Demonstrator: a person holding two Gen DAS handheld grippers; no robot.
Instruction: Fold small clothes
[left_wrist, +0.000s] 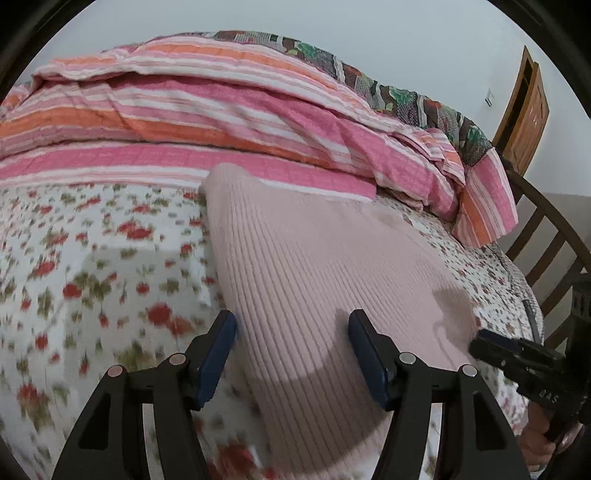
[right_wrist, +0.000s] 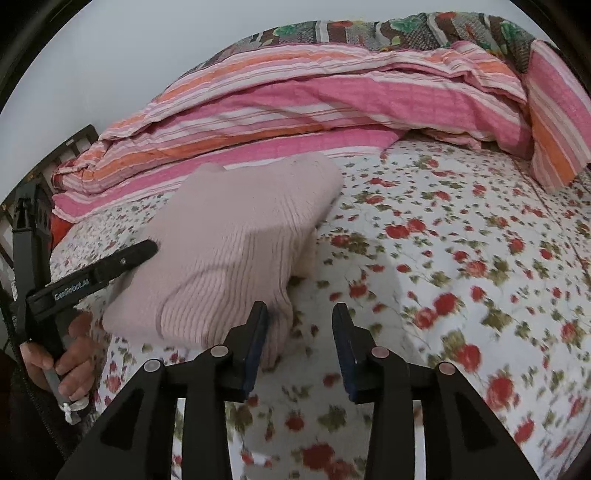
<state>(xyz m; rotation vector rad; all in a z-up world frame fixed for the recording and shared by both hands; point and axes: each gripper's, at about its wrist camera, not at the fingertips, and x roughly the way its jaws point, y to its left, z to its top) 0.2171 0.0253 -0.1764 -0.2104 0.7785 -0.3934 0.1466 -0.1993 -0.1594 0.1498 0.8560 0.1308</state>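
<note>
Two wrist views look down across a bed (left_wrist: 92, 258) covered with a white sheet printed with small red flowers.

In the left wrist view, a folded pale pink ribbed sweater (left_wrist: 314, 258) lies on the sheet, running from the centre of the frame down to the bottom edge. The left gripper (left_wrist: 291, 325) fills the bottom of the frame. Its blue-padded fingers (left_wrist: 218, 354) stand fairly wide, one on each side of the sweater's lower part. They look to hover above the fabric and pinch nothing. A striped pink and orange quilt (left_wrist: 221, 110) is bunched across the upper half of the frame, with a darker patterned blanket (left_wrist: 369, 85) behind it. At the lower right edge the right gripper (left_wrist: 480, 341) reaches toward the sweater's right edge; whether it touches cannot be told. A wooden bed rail (left_wrist: 546, 236) and a wooden door (left_wrist: 524, 110) show at the right.

In the right wrist view, the sweater (right_wrist: 229, 251) sits left of centre. The right gripper (right_wrist: 299, 317) is at the bottom, its fingers (right_wrist: 255, 350) partly apart with only sheet between them. The left finger's tip is just beside the sweater's near corner. At the left edge a hand (right_wrist: 55, 354) grips the handle of the left gripper (right_wrist: 146, 249), whose tip lies against the sweater's left side in this picture.
</note>
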